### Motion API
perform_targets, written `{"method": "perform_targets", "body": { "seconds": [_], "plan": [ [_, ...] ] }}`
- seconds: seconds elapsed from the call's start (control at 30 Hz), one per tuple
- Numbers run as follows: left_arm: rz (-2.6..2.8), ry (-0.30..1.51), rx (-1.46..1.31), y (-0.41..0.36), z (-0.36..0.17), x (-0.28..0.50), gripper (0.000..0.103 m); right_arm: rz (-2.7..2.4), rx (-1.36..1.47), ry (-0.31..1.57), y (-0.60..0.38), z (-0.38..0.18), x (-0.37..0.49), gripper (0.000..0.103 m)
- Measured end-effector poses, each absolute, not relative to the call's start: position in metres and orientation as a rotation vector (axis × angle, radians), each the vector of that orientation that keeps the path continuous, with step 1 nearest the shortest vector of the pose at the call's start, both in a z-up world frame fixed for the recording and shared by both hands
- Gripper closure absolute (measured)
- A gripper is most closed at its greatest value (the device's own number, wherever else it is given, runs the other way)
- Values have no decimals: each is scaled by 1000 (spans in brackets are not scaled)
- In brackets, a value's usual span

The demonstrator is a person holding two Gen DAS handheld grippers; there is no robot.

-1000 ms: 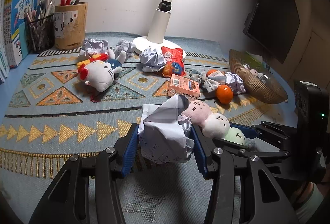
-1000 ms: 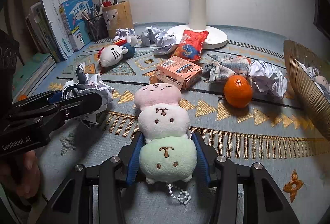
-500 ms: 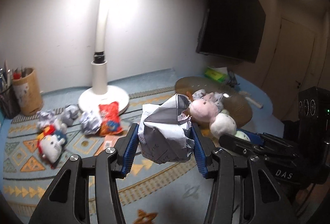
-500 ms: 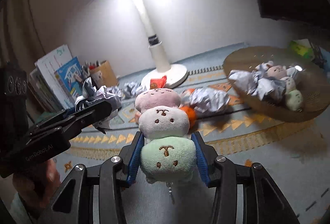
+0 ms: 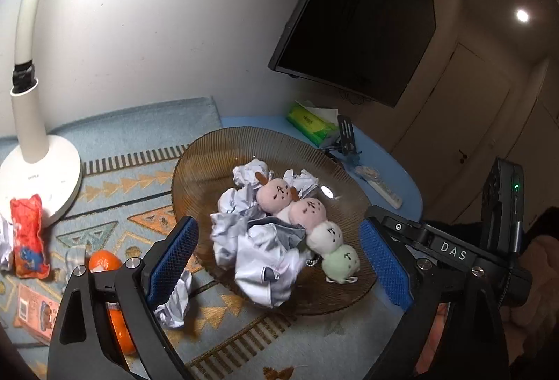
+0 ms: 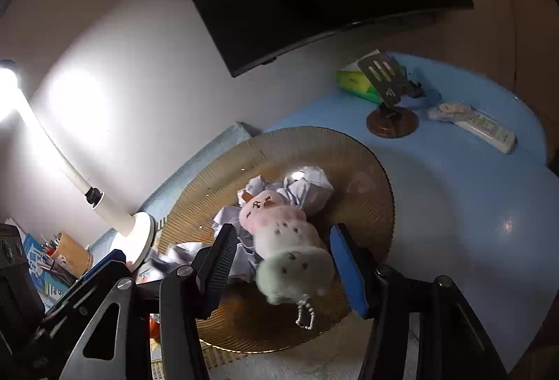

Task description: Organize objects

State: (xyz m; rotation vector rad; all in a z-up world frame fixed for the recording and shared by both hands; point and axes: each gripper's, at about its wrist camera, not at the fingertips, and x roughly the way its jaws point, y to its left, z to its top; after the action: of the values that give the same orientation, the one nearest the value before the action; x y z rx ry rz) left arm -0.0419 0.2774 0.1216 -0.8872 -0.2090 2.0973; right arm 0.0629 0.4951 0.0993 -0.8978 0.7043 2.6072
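A brown ribbed bowl (image 5: 209, 159) holds several crumpled paper balls and plush toys. My left gripper (image 5: 277, 257) is open above it; the crumpled paper (image 5: 265, 257) I held lies free between its jaws in the bowl. My right gripper (image 6: 279, 261) is open over the bowl (image 6: 314, 145); the three-ball plush (image 6: 290, 250) (pink, white, green) sits free between its jaws, blurred. In the left wrist view the plush (image 5: 325, 236) lies beside the paper, and the right gripper's arm (image 5: 454, 250) is at the right.
On the patterned mat to the left are a white lamp base (image 5: 38, 177), a red snack bag (image 5: 28, 236), an orange (image 5: 104, 261), another paper ball (image 5: 174, 303) and an orange box (image 5: 35, 310). A tissue pack (image 5: 311, 124), phone stand (image 6: 387, 93) and remote (image 6: 485, 128) lie on the blue table.
Both grippers moved right over the bowl and opened. The crumpled paper and the three-ball plush dropped out of their jaws into the bowl.
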Motion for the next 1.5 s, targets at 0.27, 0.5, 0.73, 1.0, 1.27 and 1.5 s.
{"method": "perform_targets", "body": {
  "seconds": [0.27, 0.5, 0.73, 1.0, 1.27, 1.5],
  "plan": [
    [2305, -274, -812, 148, 138, 4, 7, 2774, -881, 684, 444, 105, 85, 41],
    [2627, -218, -869, 42, 95, 38, 1, 3068, -973, 316, 295, 107, 74, 27],
    [2689, -357, -984, -2, 46, 28, 1, 3075, -1121, 135, 215, 45, 41, 26],
    [2719, -287, -1016, 5, 45, 29, 1, 2945, -1221, 138, 221, 9, 23, 14],
    [2706, -460, -1079, -15, 37, 23, 1, 2924, -1220, -29, 205, 8, 25, 11],
    [2738, -499, -1061, -21, 37, 26, 1, 2923, -1216, -7, 208, 8, 25, 11]
  ]
}}
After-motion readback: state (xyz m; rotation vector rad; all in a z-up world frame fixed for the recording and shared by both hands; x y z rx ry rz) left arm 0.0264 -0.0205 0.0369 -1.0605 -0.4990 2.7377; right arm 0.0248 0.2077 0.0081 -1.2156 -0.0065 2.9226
